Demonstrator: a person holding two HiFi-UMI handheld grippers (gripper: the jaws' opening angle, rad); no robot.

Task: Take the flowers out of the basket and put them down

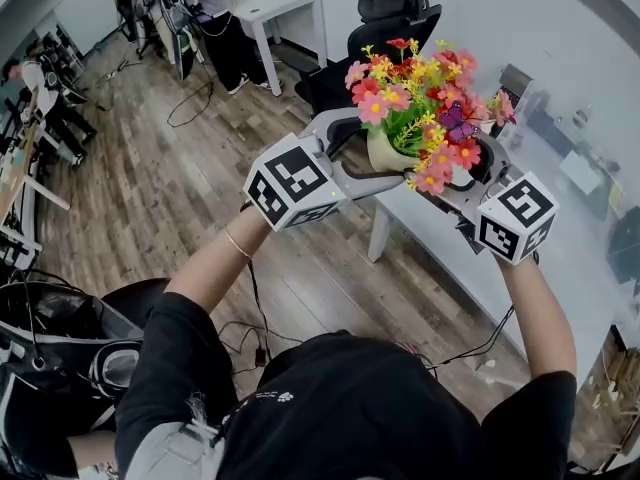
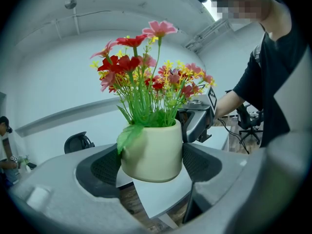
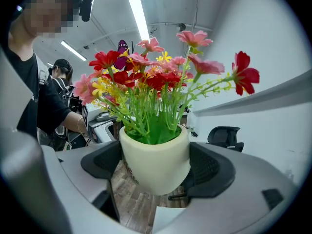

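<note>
**Flowerpot being gripped from both sides in mid-air**

The cream ceramic pot point(image 1: 384, 154) of red, pink and yellow artificial flowers point(image 1: 425, 96) is being clamped by the left gripper point(image 2: 153, 165) and the right gripper point(image 3: 157, 164). Their fingers are being pressed against opposite walls. It is being held upright, blooms upward, above the white worktop point(image 1: 440, 240) edge.

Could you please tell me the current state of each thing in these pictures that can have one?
flower pot: lifted in the air, roughly upright, clamped from two sides.
flowers: standing in the flower pot, none fallen out.
left gripper: shut on the flower pot.
right gripper: shut on the flower pot.
table: the flower pot does not rest on it.
office chair: unoccupied.
</note>
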